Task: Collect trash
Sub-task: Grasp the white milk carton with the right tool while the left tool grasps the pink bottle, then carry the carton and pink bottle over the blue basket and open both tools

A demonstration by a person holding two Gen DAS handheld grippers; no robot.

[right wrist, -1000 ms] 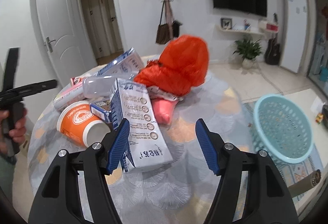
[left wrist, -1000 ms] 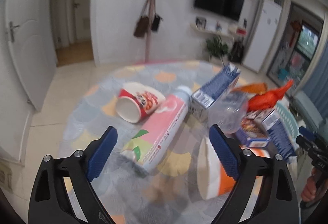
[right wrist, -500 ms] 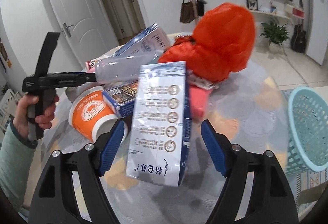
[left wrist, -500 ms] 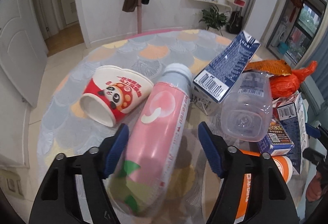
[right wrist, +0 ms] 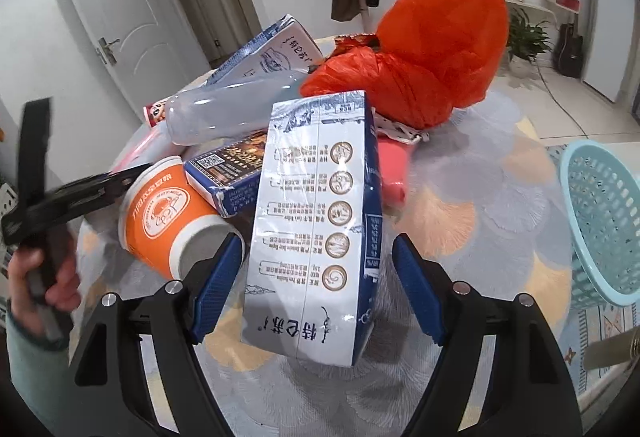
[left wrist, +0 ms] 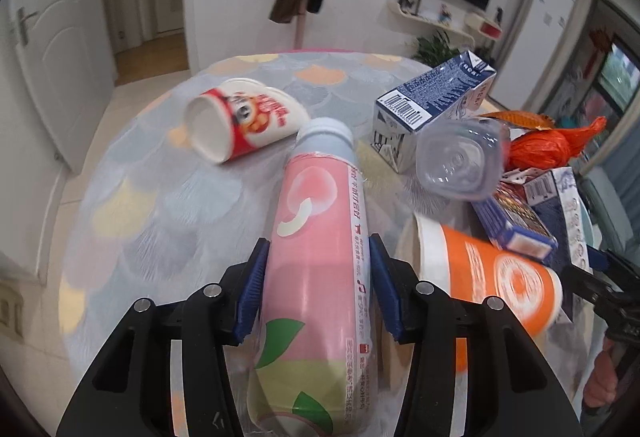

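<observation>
Low in the left wrist frame, the tall pink plastic bottle (left wrist: 320, 257) lay lengthwise between the left gripper (left wrist: 318, 289) jaws, clenched on it; the right gripper (right wrist: 316, 277) jaws stood released around the blue-and-white milk carton (right wrist: 316, 229).

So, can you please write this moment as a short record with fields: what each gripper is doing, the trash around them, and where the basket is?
left gripper: both pads against the sides of the pink bottle, which lies on the table
right gripper: open, one finger on each side of the milk carton, a gap on its right side
nearby trash: orange cup on its side, red cup, clear bottle, orange bag
basket: light blue, beside the table
</observation>
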